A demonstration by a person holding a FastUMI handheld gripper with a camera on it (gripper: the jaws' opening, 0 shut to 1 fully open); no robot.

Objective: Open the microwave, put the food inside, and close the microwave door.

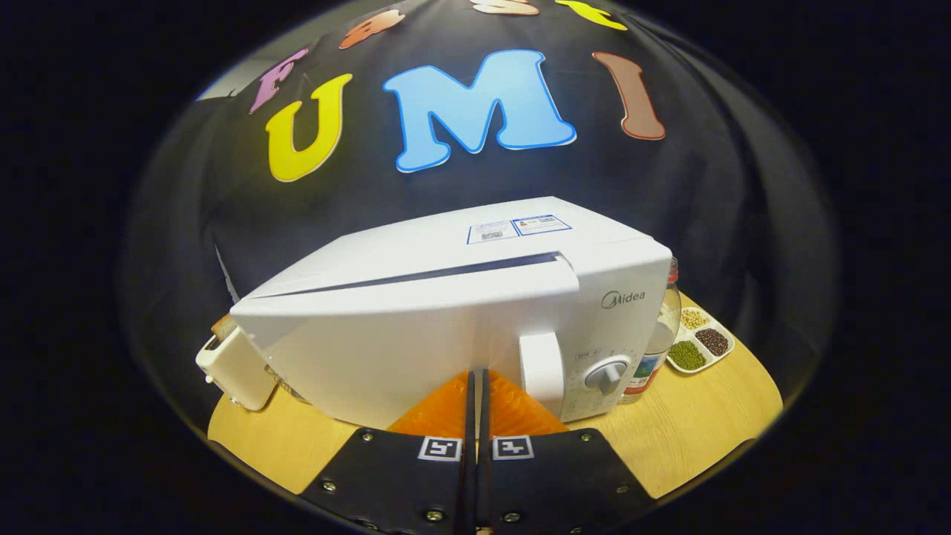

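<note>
A white microwave point(446, 297) stands on the wooden table straight ahead. Its door point(386, 349) is almost closed, with a thin dark gap along the top edge. The door handle point(541, 371) and a round dial point(607, 374) sit on the right of the front. My gripper point(476, 375) is shut, its orange fingers point(446, 409) pressed together with nothing between them. The tips rest against the door's face just left of the handle. No food is visible outside the microwave.
A white toaster point(234, 368) with bread in it stands left of the microwave. To its right are a bottle point(657, 345) and a white divided tray point(702, 342) of beans and grains. Bare wooden table point(691, 423) lies at front right.
</note>
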